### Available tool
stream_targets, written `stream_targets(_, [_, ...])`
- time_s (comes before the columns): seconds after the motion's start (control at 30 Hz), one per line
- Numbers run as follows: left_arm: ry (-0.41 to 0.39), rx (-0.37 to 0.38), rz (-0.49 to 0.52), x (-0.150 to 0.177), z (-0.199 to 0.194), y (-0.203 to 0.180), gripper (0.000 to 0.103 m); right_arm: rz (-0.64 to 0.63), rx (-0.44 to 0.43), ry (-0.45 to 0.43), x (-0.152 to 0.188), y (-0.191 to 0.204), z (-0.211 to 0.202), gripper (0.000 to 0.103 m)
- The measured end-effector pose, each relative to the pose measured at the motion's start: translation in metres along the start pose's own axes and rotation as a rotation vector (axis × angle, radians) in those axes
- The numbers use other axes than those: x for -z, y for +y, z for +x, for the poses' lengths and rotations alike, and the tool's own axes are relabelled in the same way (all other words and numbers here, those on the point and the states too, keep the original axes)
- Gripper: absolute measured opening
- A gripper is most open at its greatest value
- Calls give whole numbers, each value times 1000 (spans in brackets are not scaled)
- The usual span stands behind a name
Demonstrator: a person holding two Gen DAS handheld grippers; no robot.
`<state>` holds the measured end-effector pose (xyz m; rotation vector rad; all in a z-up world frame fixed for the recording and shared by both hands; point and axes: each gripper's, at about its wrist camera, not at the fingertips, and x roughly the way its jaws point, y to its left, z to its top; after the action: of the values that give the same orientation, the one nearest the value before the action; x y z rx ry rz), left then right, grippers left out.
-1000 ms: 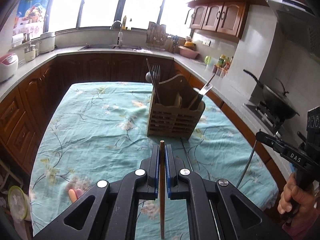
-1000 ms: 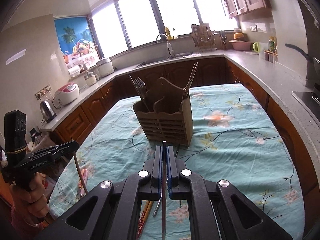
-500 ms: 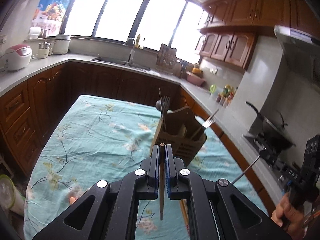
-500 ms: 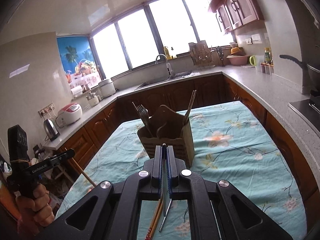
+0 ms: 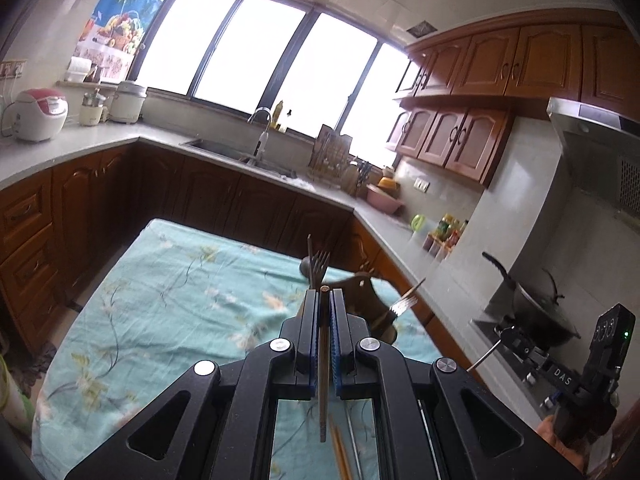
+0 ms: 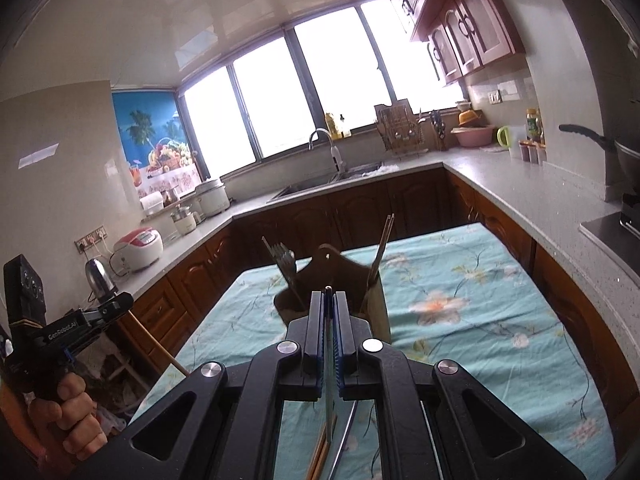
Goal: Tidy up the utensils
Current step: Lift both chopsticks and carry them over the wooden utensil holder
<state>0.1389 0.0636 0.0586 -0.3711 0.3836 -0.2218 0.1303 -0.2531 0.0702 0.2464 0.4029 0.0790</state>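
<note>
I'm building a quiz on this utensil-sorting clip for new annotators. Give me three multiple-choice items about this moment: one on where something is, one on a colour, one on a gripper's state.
1. Where does the wooden utensil holder stand?
A. On the table with the floral cloth
B. In the sink
C. On the stove

2. What is the main colour of the tablecloth?
A. Red
B. Teal
C. Black

3. What is the left gripper doing?
A. Open and empty
B. Shut on a wooden chopstick
C. Shut on a cup

Answers:
1. A, the holder stands on the cloth-covered table, ahead of both grippers.
2. B, the cloth is teal with pale flowers.
3. B, the left wrist view shows the wooden chopstick clamped between the closed jaws.
</note>
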Motion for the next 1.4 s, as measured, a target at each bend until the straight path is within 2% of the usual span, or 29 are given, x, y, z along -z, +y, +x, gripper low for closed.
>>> stream_targets(0.2, [-62,14,3,-17,23,-1,4,21,2,-59,-23,-4,8,4])
stream_targets(0.37, [-118,18,7,-30,55,-1,4,26,9,-147,-49,-5,14,4])
stream_targets(0.67, [-154,-12,19,-37,114,-6,4,13,34,-236,-83,-7,39,4])
stream_targets(0.87, [-141,-35,32,-31,147,-10,4,0,45,-217,-87,-13,64,4])
stream_targets(1.1, [-100,-49,6,-24,188,-7,4,49,47,-182,-76,-31,84,4])
stream_targets(1.4, [-42,-62,32,-22,214,-4,4,67,52,-127,-57,-38,106,4])
